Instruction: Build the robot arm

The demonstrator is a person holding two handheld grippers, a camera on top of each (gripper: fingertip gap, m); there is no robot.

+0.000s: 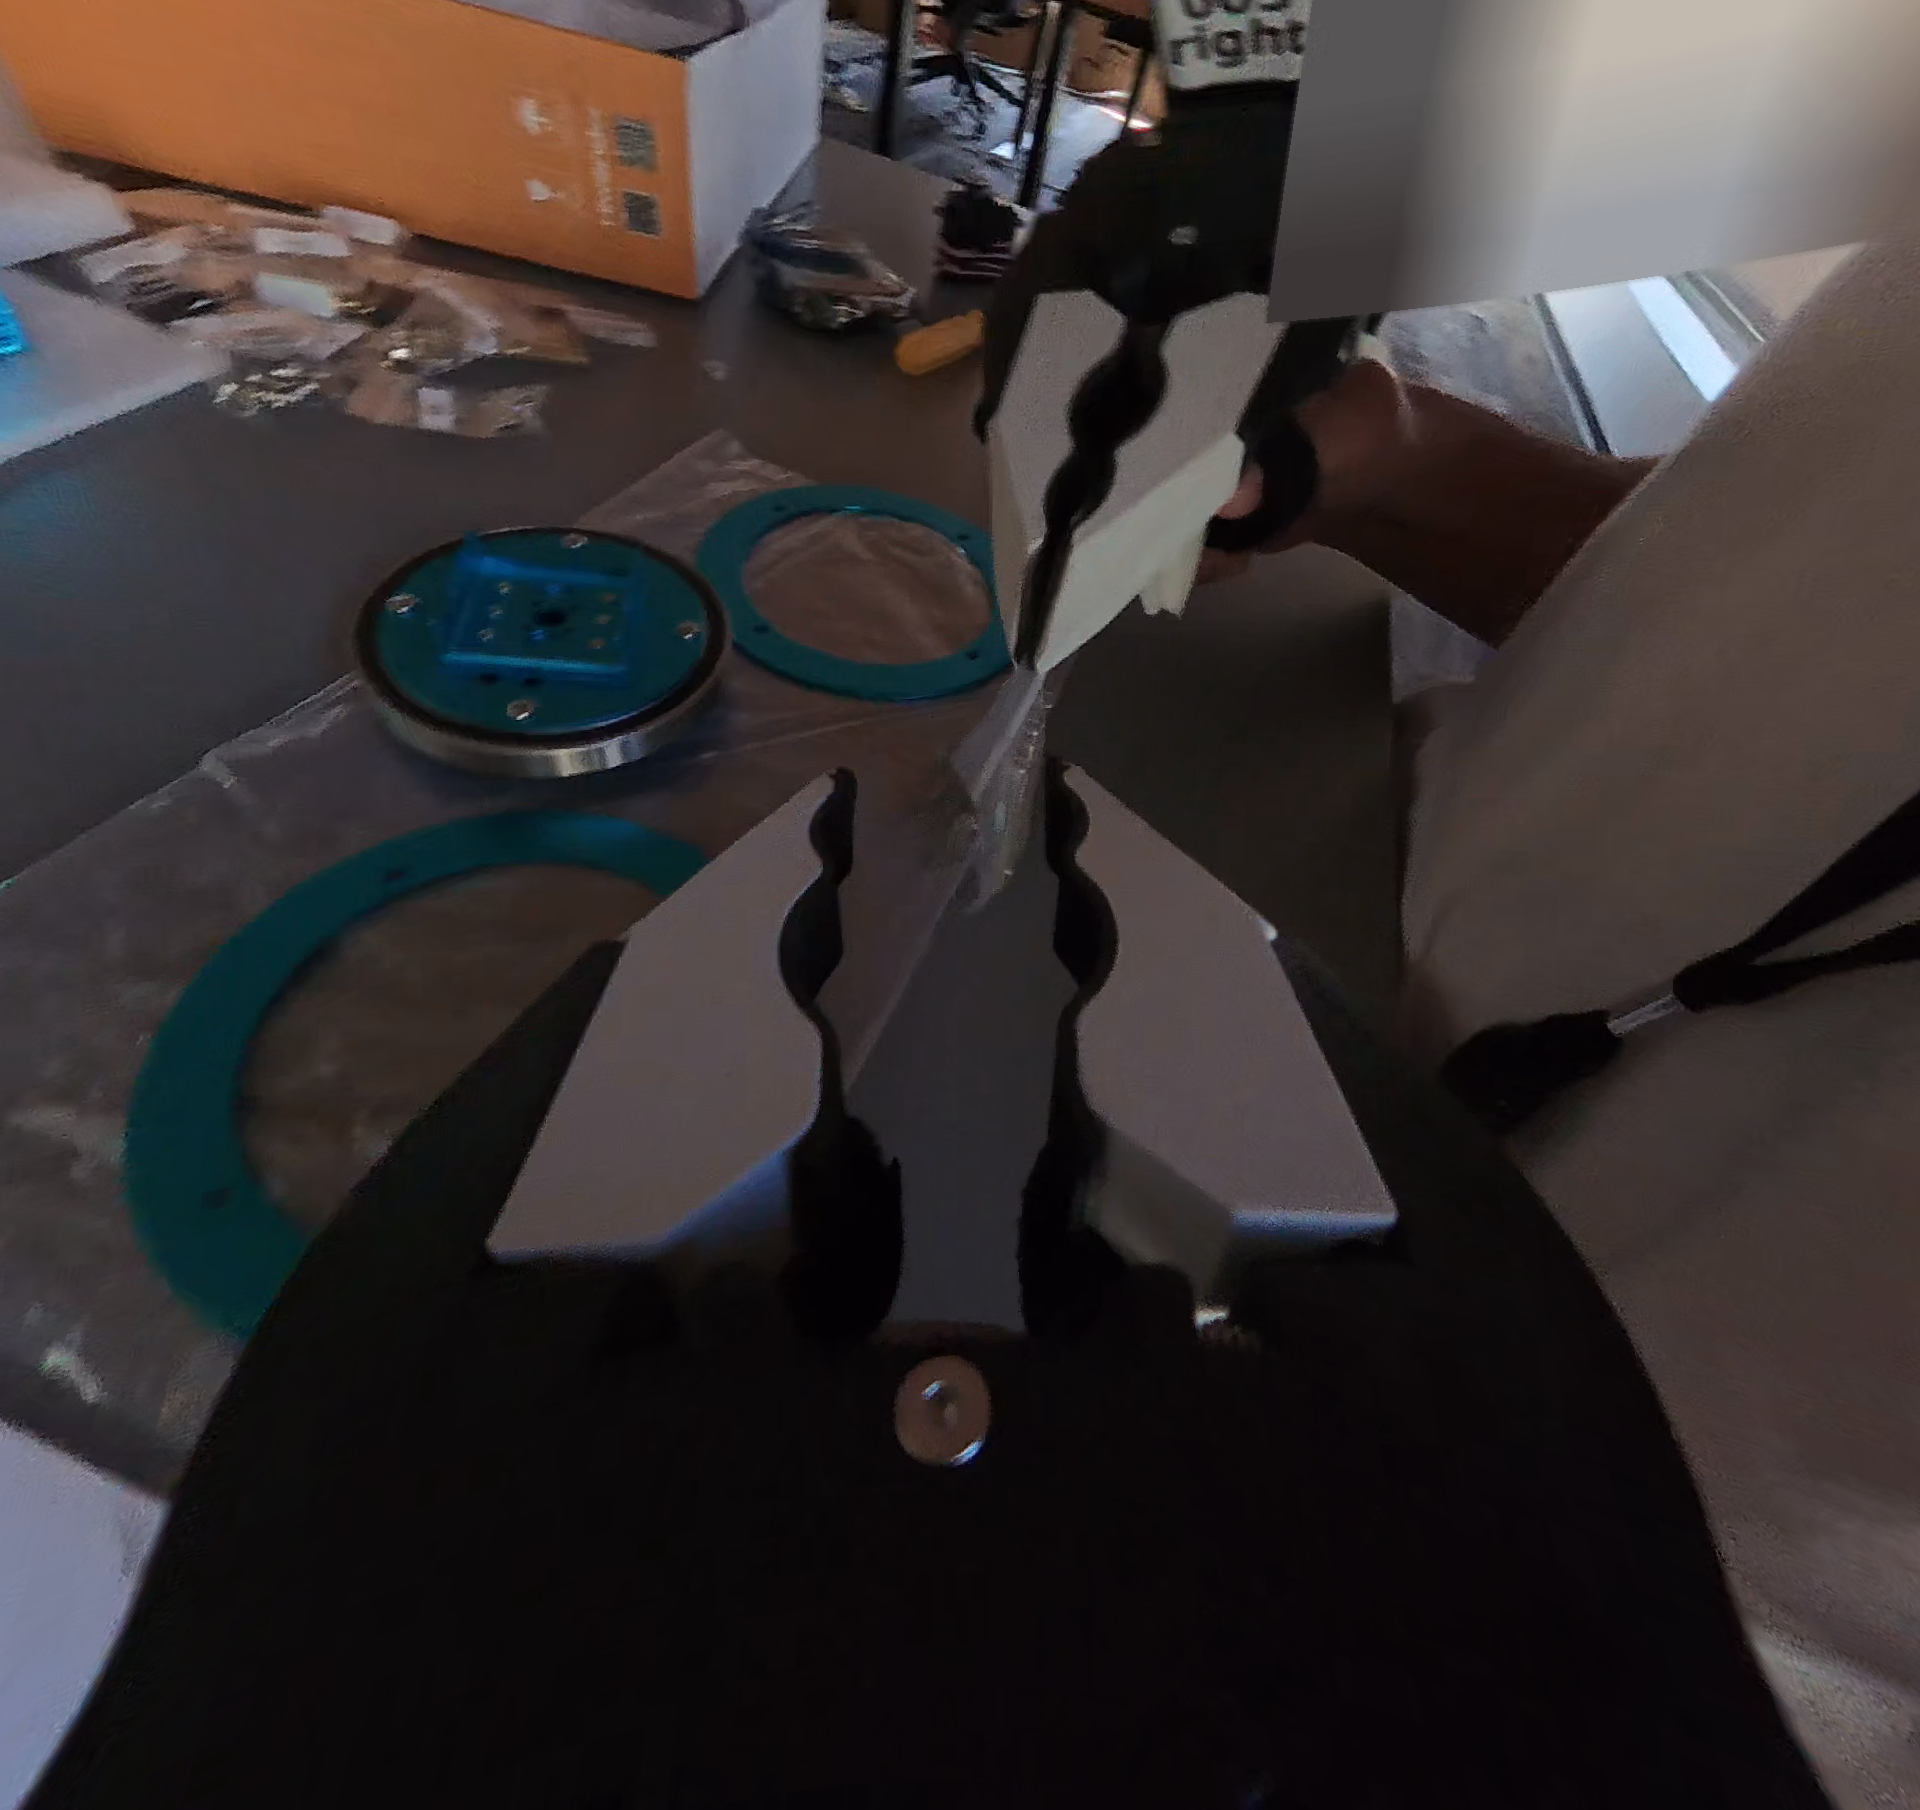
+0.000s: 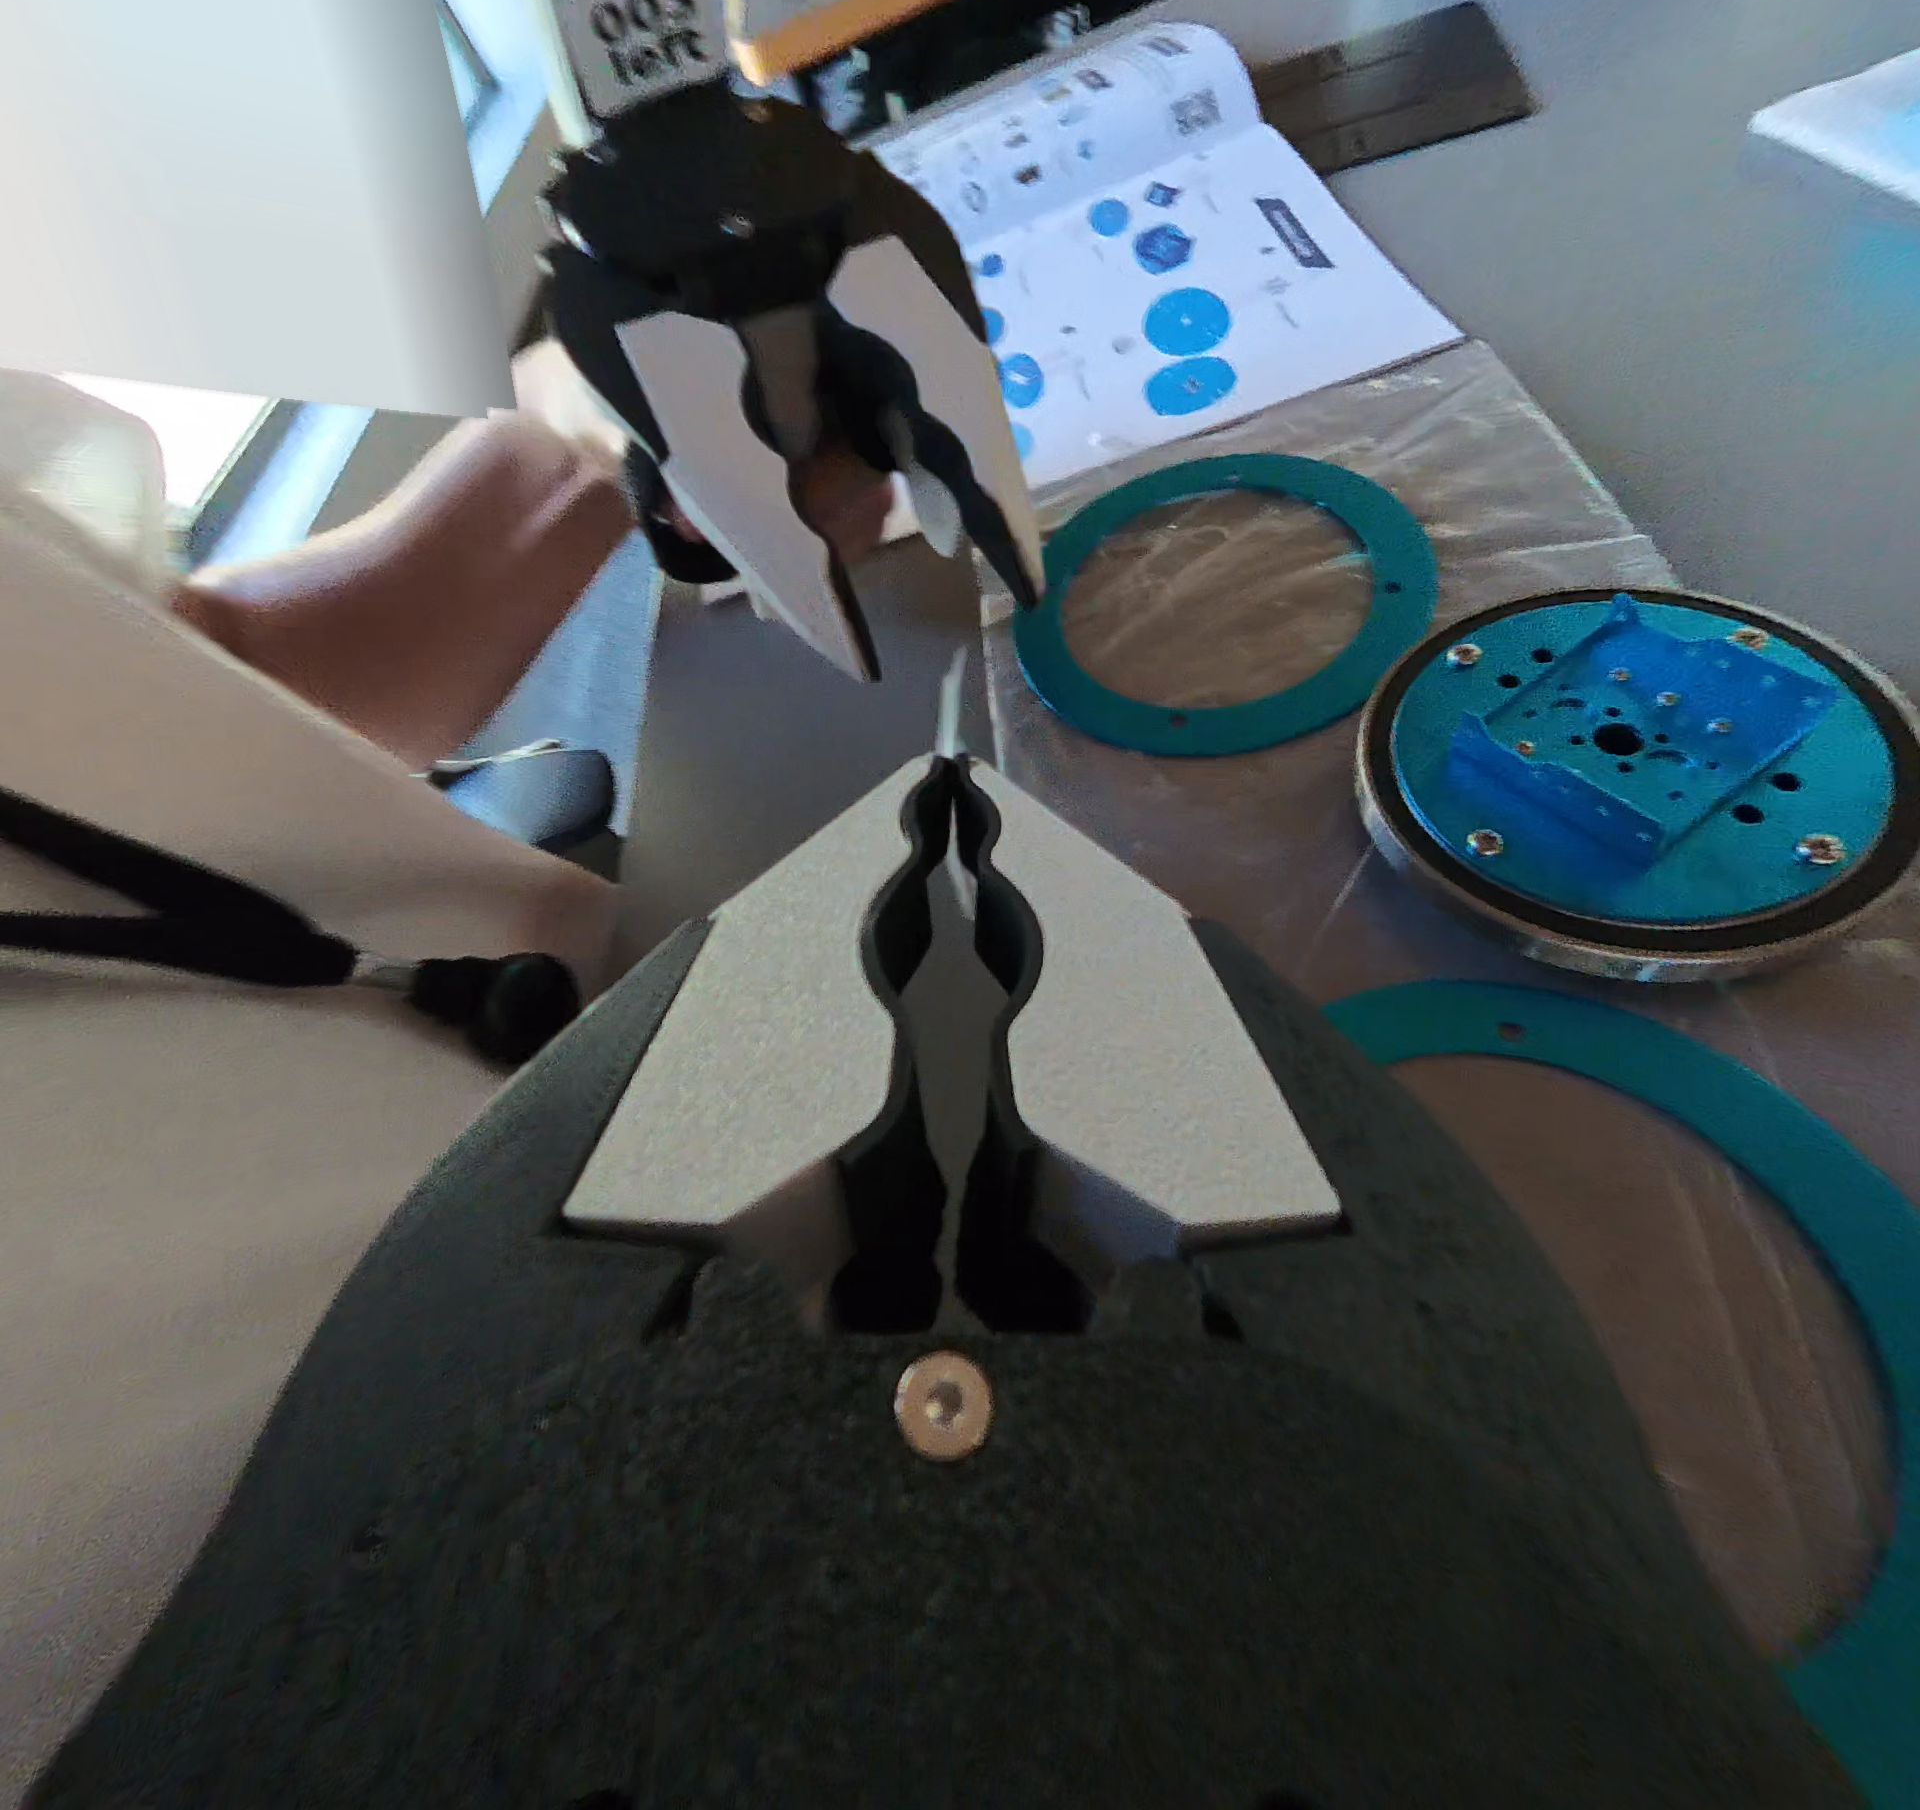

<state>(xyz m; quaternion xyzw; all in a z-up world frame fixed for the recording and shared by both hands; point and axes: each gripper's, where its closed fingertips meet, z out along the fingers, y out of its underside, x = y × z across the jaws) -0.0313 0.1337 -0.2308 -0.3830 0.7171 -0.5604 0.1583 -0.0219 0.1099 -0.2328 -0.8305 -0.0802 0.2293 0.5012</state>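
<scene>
My right gripper [image 2: 951,768] is shut on the top edge of a small clear plastic bag [image 2: 951,706] and holds it up above the table. In the left wrist view this gripper [image 1: 1029,664] comes in from above, and the bag [image 1: 997,804] hangs down from its tips. My left gripper [image 1: 951,778] is open. The bag hangs between its two fingers, close to the right one, and the pads do not press on it. The right wrist view shows the left gripper [image 2: 951,638] with its jaws apart just beyond the bag.
A round metal disc [image 1: 540,711] with a blue bracket [image 1: 540,617] lies on a clear plastic sheet, with a small teal ring [image 1: 727,597] and a large one [image 1: 208,1012] beside it. An orange box [image 1: 364,119], loose parts bags [image 1: 364,326] and an open manual [image 2: 1174,264] lie behind. A person's torso [image 1: 1662,825] is close. The tips of both grippers are at nearly the same place. The round metal disc [image 1: 540,711] lies around 10 cm away from my left fingertips. It is also in sight in the right wrist view [image 2: 1466,670].
</scene>
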